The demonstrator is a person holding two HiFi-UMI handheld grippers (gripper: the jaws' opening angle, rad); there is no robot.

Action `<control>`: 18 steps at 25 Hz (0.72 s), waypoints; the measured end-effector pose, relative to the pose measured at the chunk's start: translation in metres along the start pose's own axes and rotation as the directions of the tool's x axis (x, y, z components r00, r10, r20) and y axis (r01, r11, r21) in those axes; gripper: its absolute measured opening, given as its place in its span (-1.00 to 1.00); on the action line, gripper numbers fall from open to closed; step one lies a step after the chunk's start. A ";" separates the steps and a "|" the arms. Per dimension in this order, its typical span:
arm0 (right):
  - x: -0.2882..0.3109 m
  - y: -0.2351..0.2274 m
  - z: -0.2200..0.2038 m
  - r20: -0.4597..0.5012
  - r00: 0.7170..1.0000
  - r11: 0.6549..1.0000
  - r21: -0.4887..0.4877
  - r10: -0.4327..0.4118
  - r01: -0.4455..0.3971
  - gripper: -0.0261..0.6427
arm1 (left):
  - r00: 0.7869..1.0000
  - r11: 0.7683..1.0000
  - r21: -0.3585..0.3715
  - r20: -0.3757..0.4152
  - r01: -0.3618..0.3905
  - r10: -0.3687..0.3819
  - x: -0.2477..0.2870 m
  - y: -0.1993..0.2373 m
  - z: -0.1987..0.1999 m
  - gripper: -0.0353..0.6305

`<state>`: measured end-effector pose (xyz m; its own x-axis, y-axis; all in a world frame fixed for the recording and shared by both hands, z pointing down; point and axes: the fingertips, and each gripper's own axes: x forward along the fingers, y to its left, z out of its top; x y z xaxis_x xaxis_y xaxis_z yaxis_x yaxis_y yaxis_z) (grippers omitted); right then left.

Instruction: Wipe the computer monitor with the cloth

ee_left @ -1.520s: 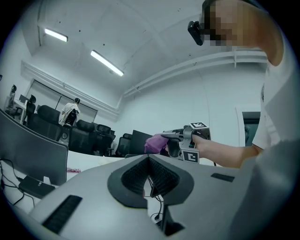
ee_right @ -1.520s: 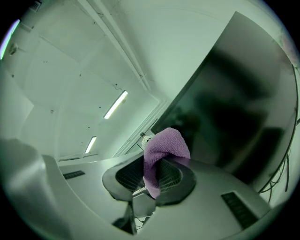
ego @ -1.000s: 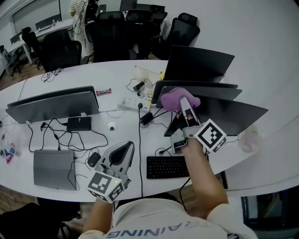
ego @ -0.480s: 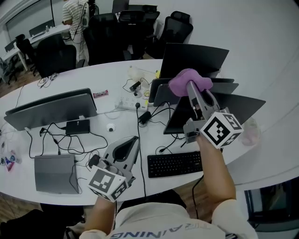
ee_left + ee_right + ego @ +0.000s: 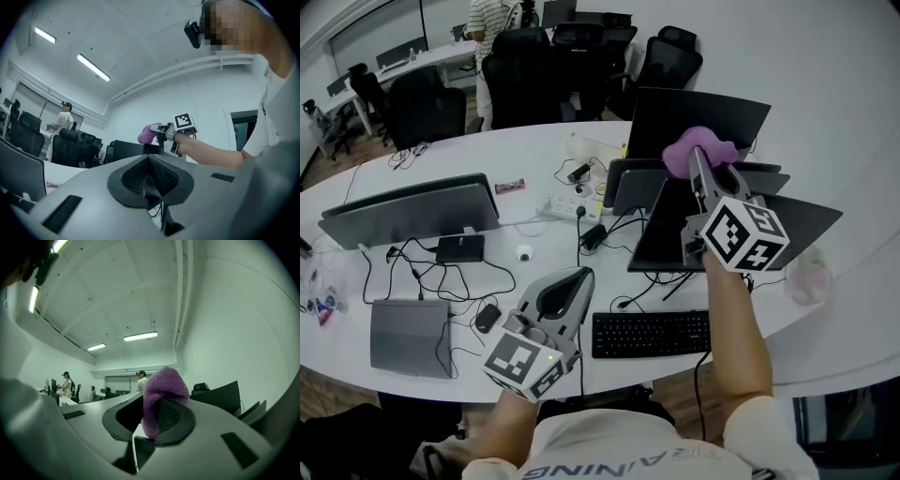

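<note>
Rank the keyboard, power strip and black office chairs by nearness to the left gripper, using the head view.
1. Keyboard, just right of the left gripper.
2. Power strip, farther ahead.
3. Office chairs, at the far back.

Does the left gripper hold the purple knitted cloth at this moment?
No, the purple knitted cloth is clamped in the right gripper; the left gripper has its jaws together on nothing.

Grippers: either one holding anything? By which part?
The right gripper is shut on the purple cloth, pinching a bunched fold with the rest bulging past the jaw tips. The left gripper is shut and holds nothing.
</note>
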<state>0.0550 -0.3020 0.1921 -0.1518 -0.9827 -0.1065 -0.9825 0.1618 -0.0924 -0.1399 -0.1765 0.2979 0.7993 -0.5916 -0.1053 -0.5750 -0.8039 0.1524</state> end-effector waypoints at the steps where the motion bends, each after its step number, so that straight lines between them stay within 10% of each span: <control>1: 0.001 -0.001 -0.007 -0.026 1.000 1.000 -0.006 0.004 -0.004 -0.76 | 1.000 1.000 0.000 0.000 -0.006 0.006 0.001 -0.002 0.000 -0.89; 18: -0.005 0.004 -0.056 -0.248 0.964 0.949 -0.269 0.096 -0.164 -0.76 | 0.997 0.996 0.054 -0.023 -0.071 0.072 0.033 -0.027 0.012 -0.89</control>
<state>0.0463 -0.3013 0.2473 -0.2674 -0.9542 0.1343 -0.9366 0.2901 0.1966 -0.0997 -0.1748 0.2786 0.7595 -0.6465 -0.0719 -0.6387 -0.7622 0.1059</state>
